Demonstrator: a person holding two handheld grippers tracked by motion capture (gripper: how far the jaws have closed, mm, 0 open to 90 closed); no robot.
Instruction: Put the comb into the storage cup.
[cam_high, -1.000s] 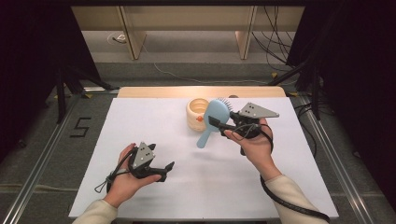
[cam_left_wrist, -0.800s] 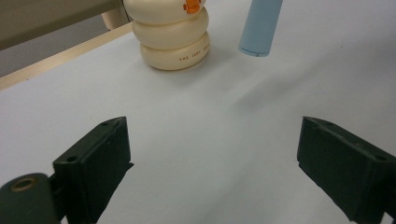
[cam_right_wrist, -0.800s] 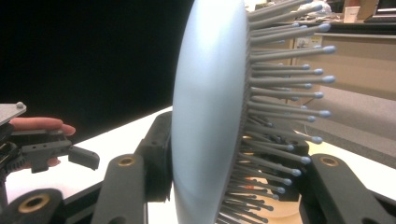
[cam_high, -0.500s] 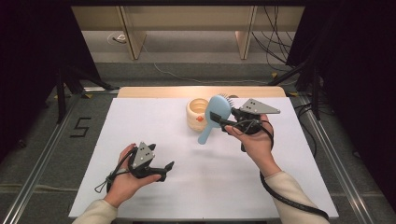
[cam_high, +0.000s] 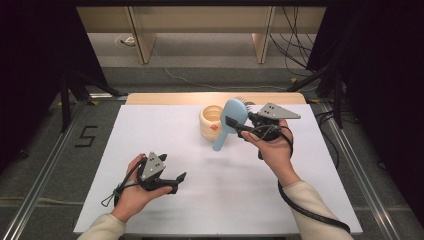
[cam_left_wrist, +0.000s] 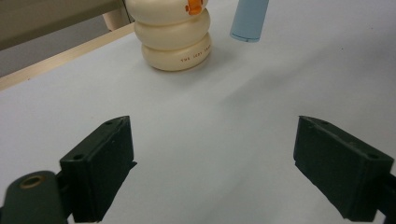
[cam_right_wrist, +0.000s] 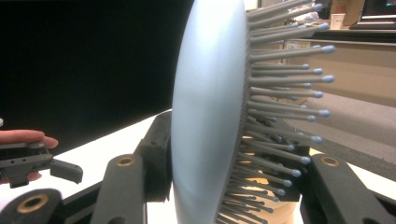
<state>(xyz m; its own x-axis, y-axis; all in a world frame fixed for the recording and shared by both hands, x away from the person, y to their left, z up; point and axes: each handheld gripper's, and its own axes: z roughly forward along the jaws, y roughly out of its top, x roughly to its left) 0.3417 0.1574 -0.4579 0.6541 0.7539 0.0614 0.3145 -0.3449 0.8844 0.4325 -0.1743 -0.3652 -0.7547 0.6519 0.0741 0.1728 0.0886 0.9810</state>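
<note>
Your right gripper (cam_high: 235, 126) clamps the brush (cam_high: 231, 120), its handle hanging just beside the cup (cam_high: 212, 122); your left gripper (cam_high: 176, 182) rests open, nothing between its jaws.

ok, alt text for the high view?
The right hand-held gripper holds a light blue hairbrush above a white table, beside a cream ringed cup. The left hand-held gripper rests open near the table's front.

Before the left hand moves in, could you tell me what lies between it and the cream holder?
Only bare white table lies between the open left hand-held gripper and the cream holder, per the left gripper view.
</note>
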